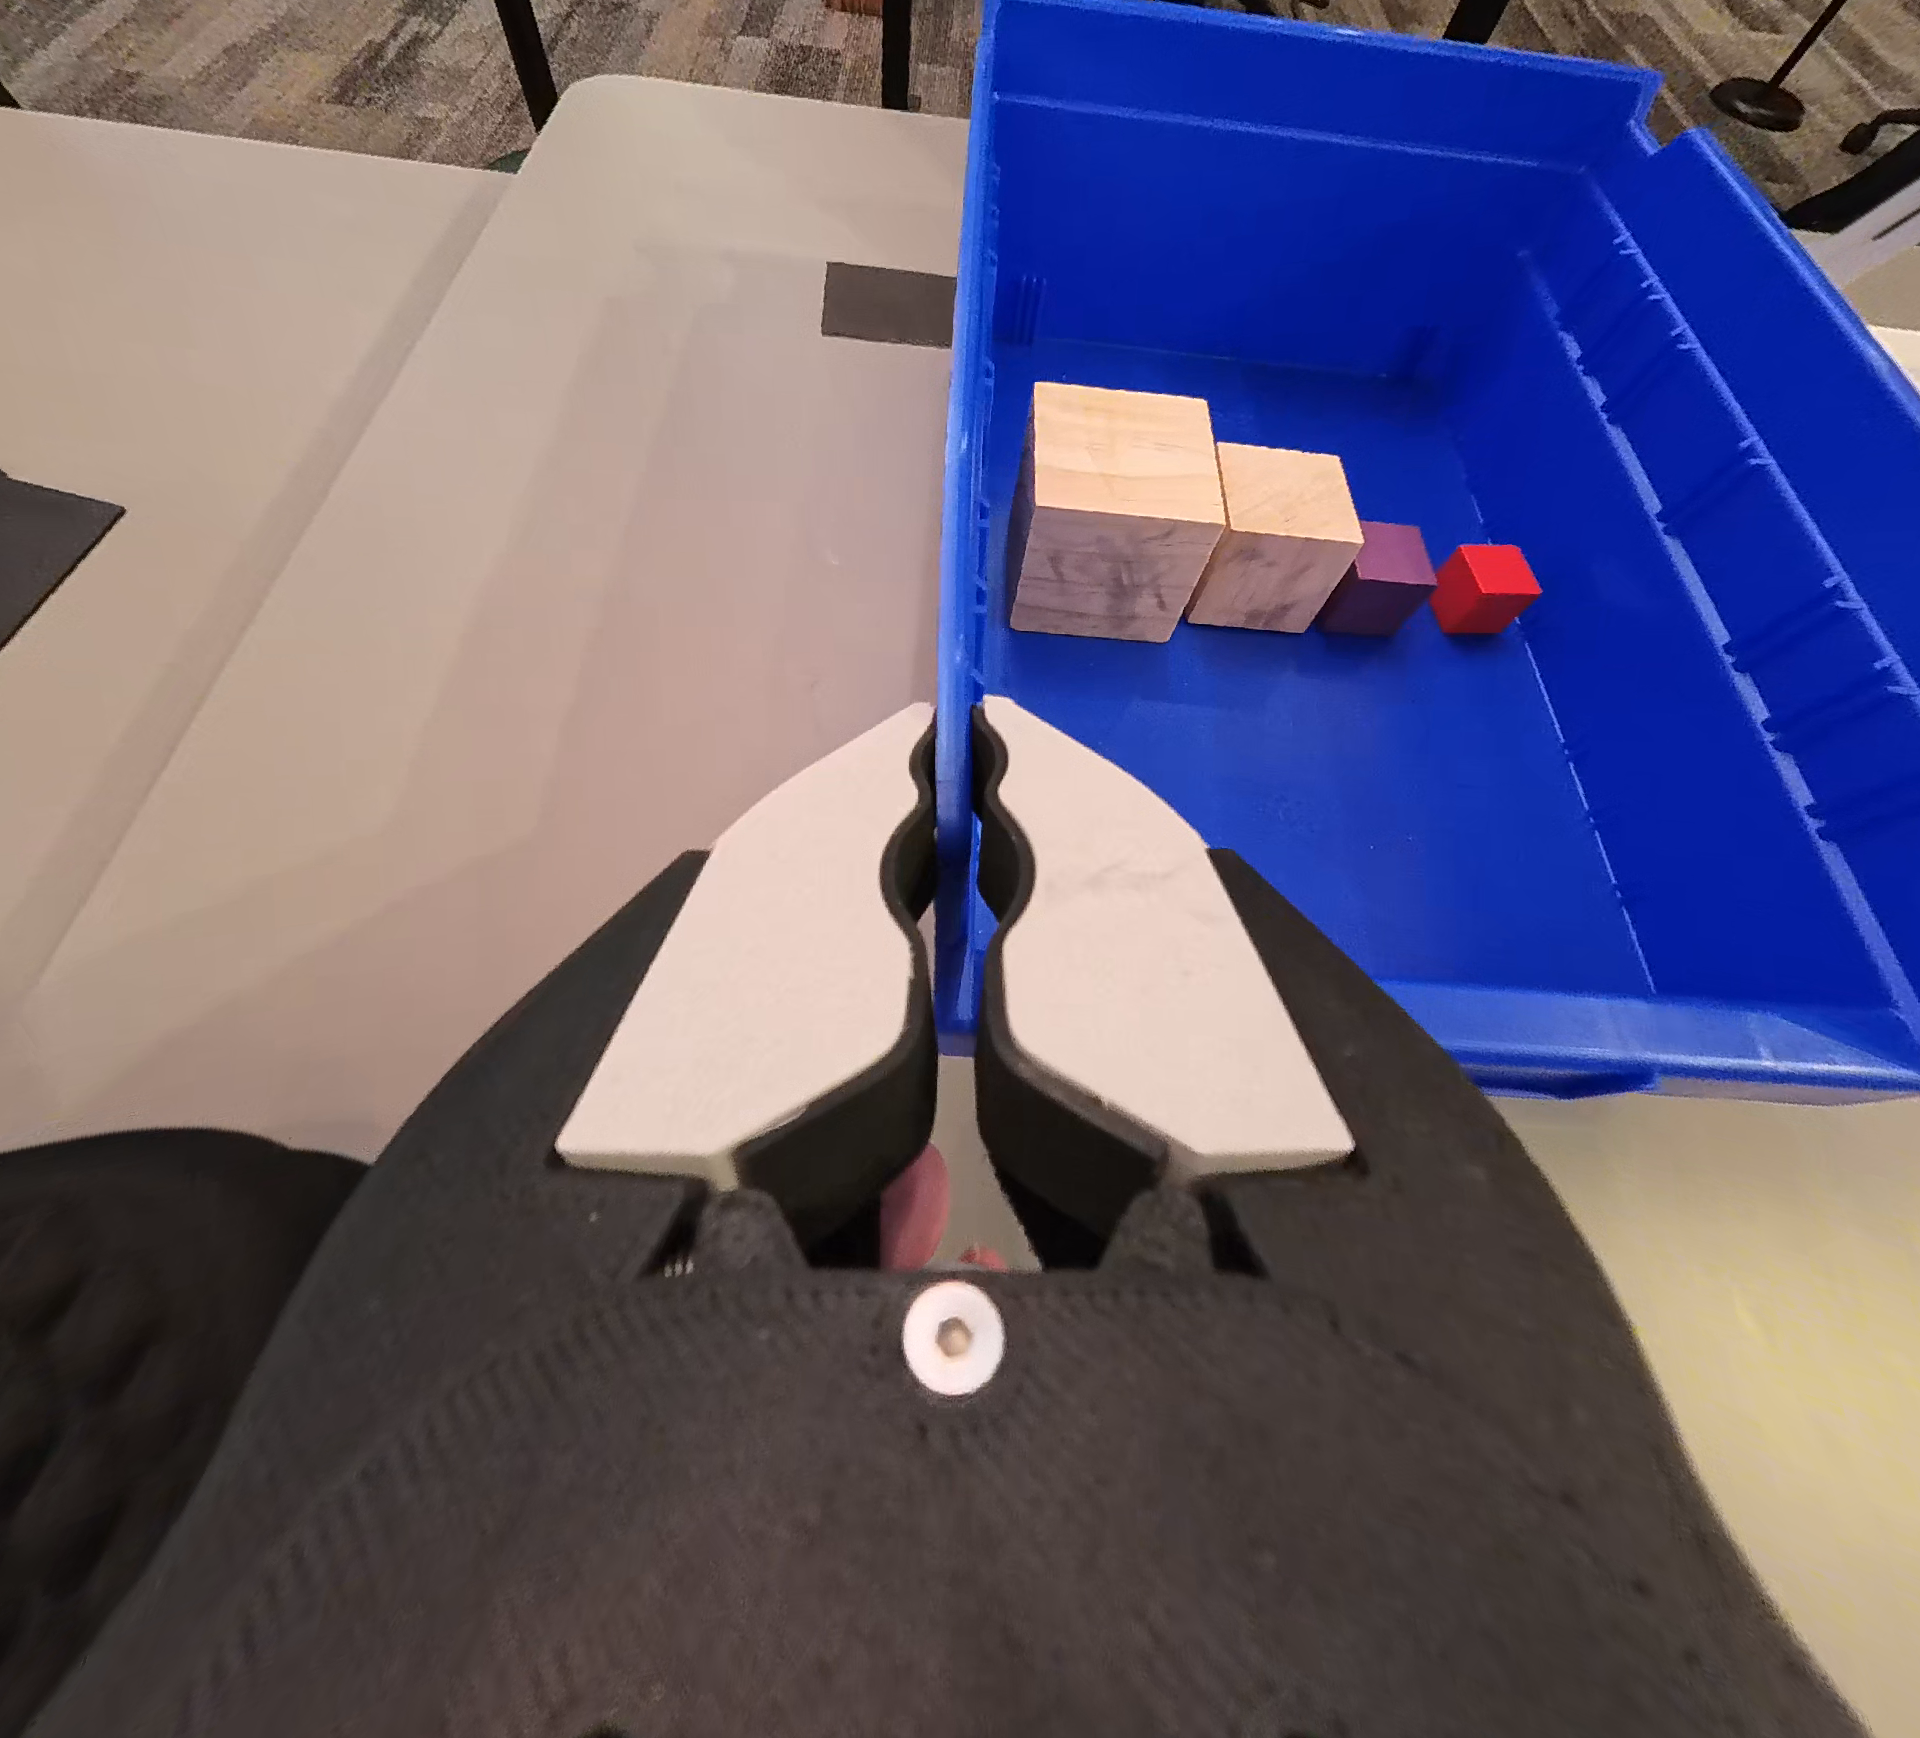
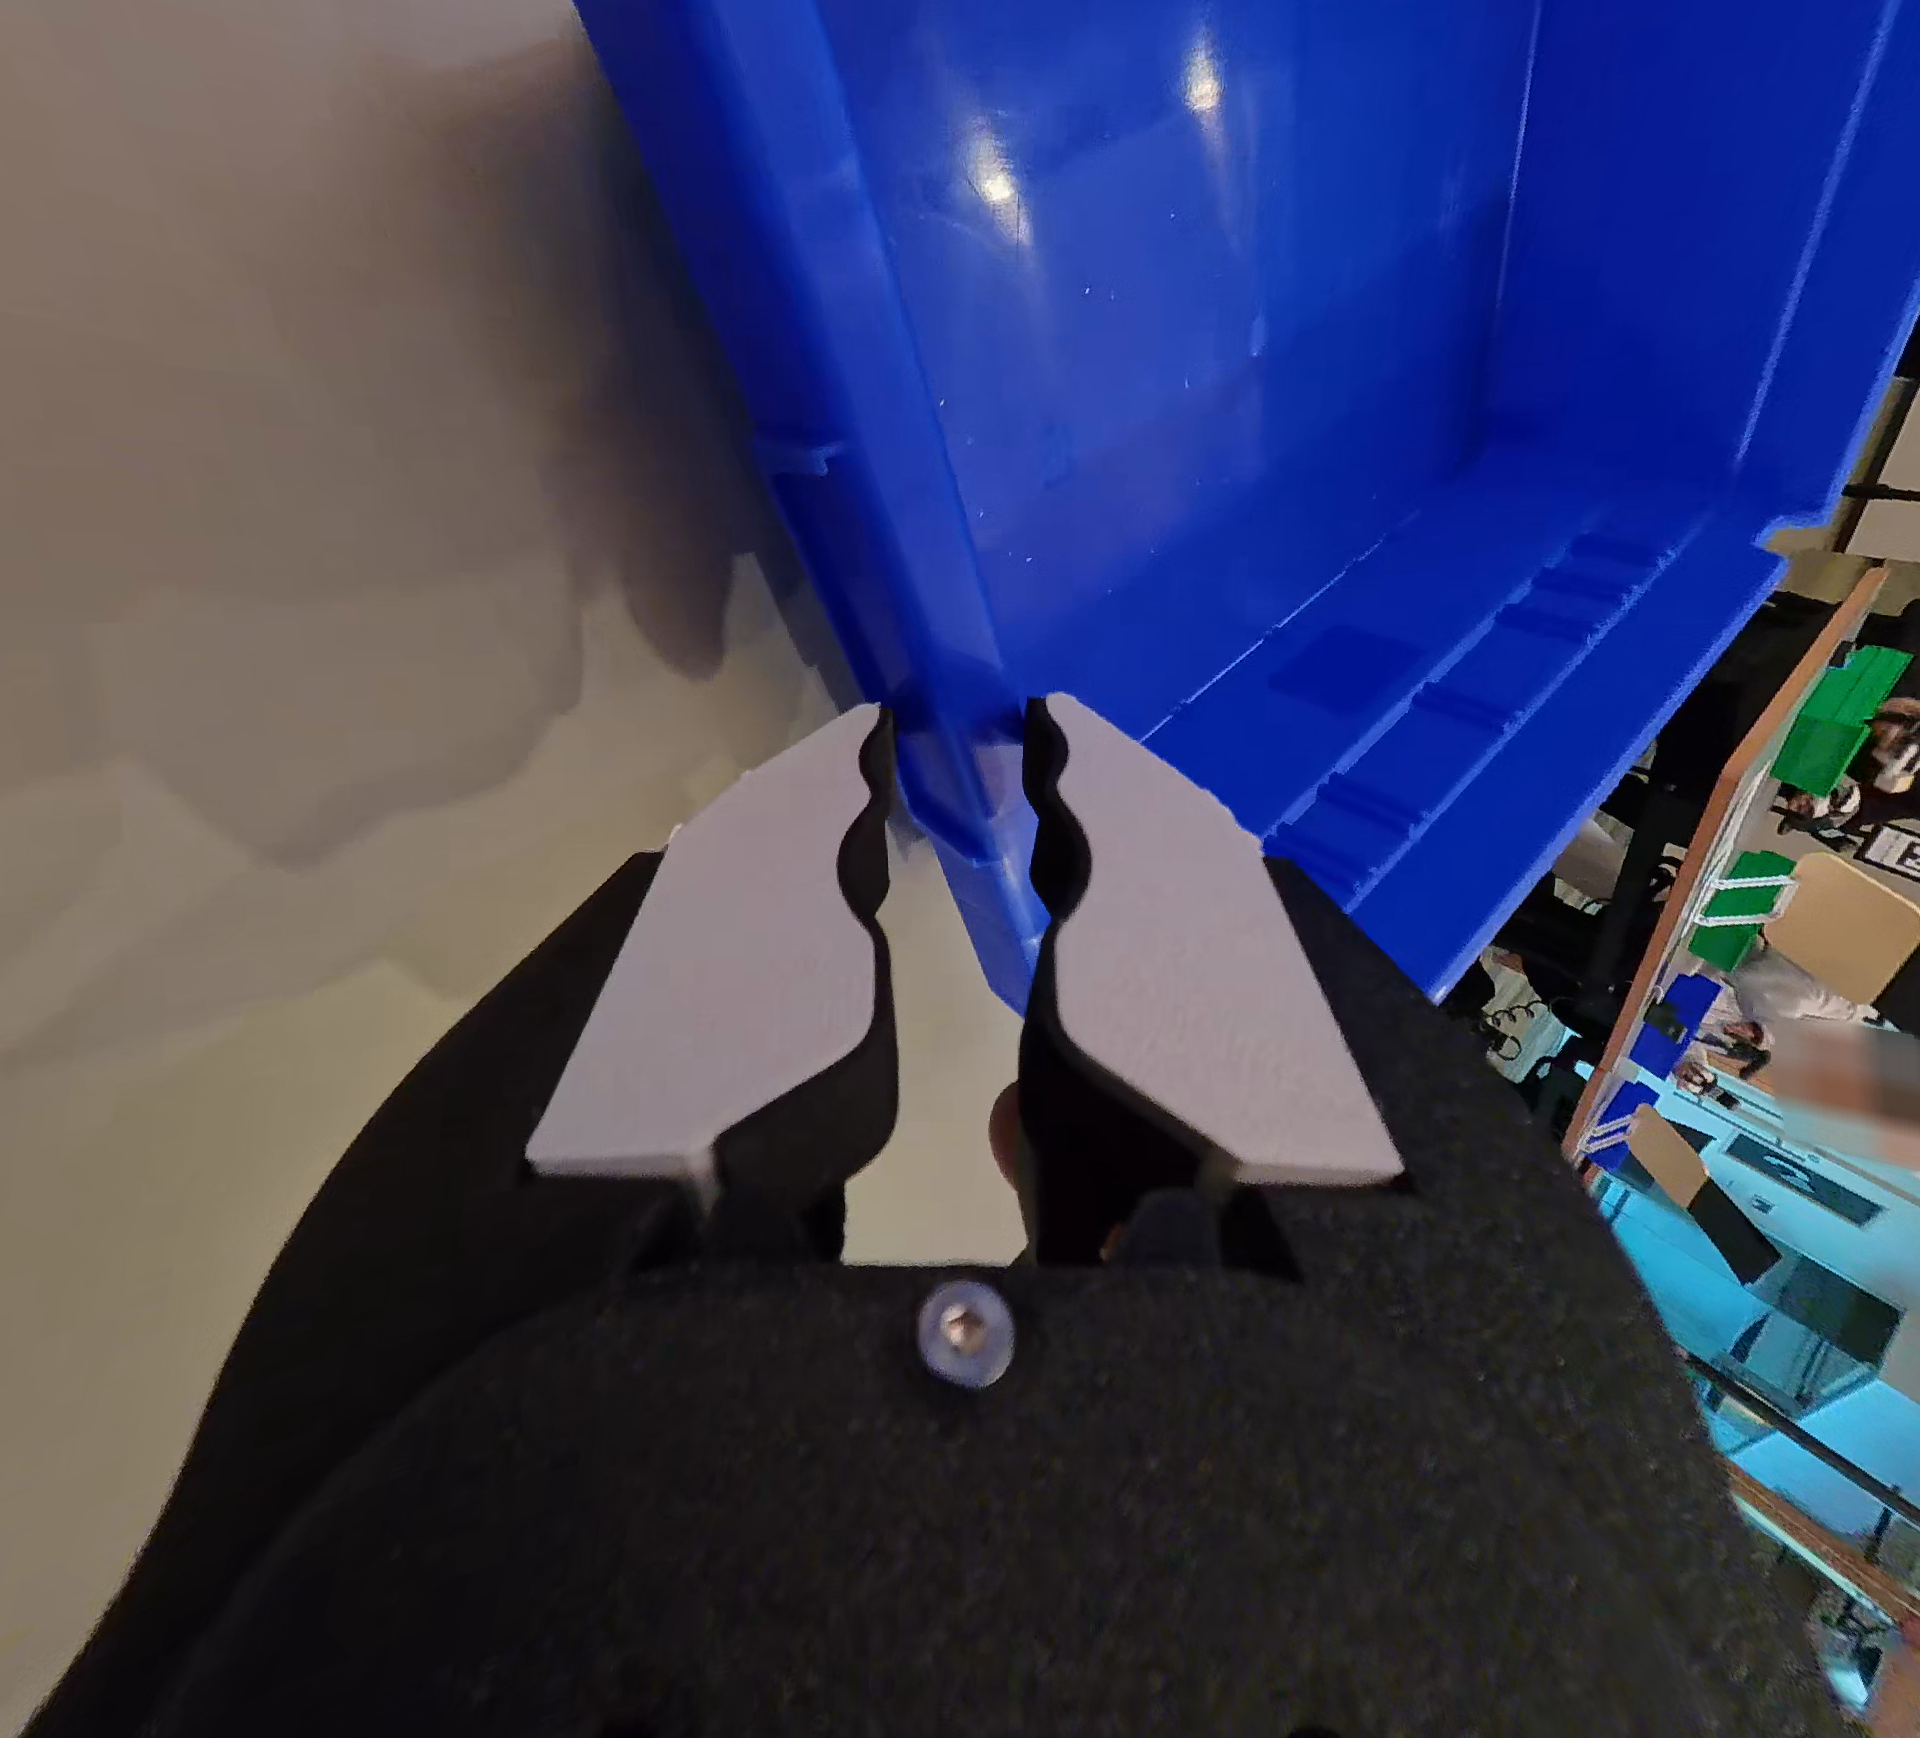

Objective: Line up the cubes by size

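Left wrist view: sits behind the left gripper (image 1: 954,722), looks forward and down over the table (image 1: 468,545), along the side wall of the blue bin (image 1: 1299,161); bin interior at mid range. Right wrist view: behind the right gripper (image 2: 956,717), very close at a bin corner, view rolled. Shared: blue bin (image 2: 1195,234), table.

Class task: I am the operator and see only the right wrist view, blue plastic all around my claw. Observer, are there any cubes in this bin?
Observer: Yes, four stand in a row on the floor of the bin.
Operator: In what order?
Observer: From the left wall: the large wooden cube, the smaller wooden cube, the purple cube, then the red cube.
Operator: Do they touch?
Observer: The red one stands slightly apart from the purple one and is turned at an angle.
Operator: Where is the left claw?
Observer: Closed on the bin's left wall, near the front corner.
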Demonstrator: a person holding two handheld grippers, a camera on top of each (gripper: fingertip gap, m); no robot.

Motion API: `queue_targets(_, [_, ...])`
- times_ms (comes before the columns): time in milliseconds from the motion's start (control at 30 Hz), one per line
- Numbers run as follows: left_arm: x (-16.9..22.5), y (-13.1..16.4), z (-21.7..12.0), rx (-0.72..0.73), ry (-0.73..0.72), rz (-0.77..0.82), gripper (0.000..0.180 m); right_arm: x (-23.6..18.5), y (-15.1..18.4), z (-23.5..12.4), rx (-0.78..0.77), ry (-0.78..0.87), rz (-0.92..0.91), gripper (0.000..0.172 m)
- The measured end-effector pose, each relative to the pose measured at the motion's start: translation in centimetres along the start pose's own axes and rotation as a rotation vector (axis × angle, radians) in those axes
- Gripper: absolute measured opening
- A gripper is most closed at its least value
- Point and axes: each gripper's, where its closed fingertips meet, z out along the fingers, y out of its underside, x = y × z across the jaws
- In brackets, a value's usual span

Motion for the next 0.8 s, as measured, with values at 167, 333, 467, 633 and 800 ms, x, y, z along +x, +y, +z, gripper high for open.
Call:
queue_targets(167, [-0.2,-0.3,0.6,0.002,-0.001,-0.001,0.002,0.6,0.4,0.4,-0.006,0.004,0.012,0.023])
queue_targets(333, [-0.6,-0.7,1.2,0.005,-0.004,-0.002,0.002,1.1,0.7,0.8,-0.006,0.008,0.03,0.023])
queue_targets(467, [-1.0,-1.0,1.7,0.011,-0.011,-0.008,0.002,1.4,0.9,1.0,-0.007,0.012,0.037,0.023])
queue_targets(633, [-1.4,-1.3,2.2,0.014,-0.025,-0.009,0.002,1.7,1.2,1.2,-0.01,0.011,0.035,0.023])
queue_targets(800, [-1.8,-1.6,2.6,0.025,-0.035,-0.022,0.002,2.2,1.7,1.6,-0.01,0.011,0.031,0.023])
